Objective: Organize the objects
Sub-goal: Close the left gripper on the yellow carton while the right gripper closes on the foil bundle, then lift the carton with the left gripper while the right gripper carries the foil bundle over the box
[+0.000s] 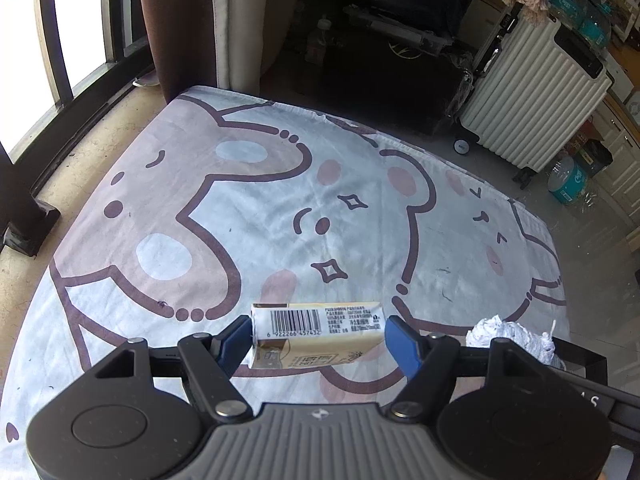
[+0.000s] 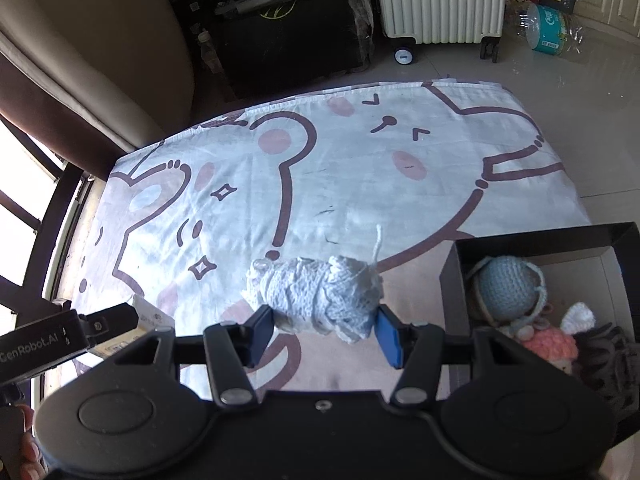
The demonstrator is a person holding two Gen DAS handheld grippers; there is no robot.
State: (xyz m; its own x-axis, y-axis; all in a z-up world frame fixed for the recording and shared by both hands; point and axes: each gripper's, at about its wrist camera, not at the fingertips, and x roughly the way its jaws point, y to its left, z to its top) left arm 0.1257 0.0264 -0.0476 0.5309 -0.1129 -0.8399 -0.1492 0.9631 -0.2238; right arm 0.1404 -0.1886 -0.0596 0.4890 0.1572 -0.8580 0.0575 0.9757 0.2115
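My left gripper (image 1: 318, 338) is shut on a cream tissue pack (image 1: 316, 332) with a barcode, holding it by its two ends above the cartoon-bear blanket (image 1: 248, 208). My right gripper (image 2: 324, 330) is shut on a white ball of yarn (image 2: 320, 296), also above the blanket. The yarn ball also shows at the right edge of the left wrist view (image 1: 516, 338). A black box (image 2: 532, 240) at the right holds several crocheted toys, among them a light blue one (image 2: 508, 288) and a pink one (image 2: 552, 346). The left gripper's body and the tissue pack (image 2: 150, 316) show at the left of the right wrist view.
A white ribbed suitcase (image 1: 532, 96) stands on the floor beyond the blanket, with water bottles (image 1: 568, 180) beside it. A dark cabinet (image 1: 384, 60) and curtains (image 1: 184, 24) are at the back. Window bars (image 1: 52, 40) run along the left.
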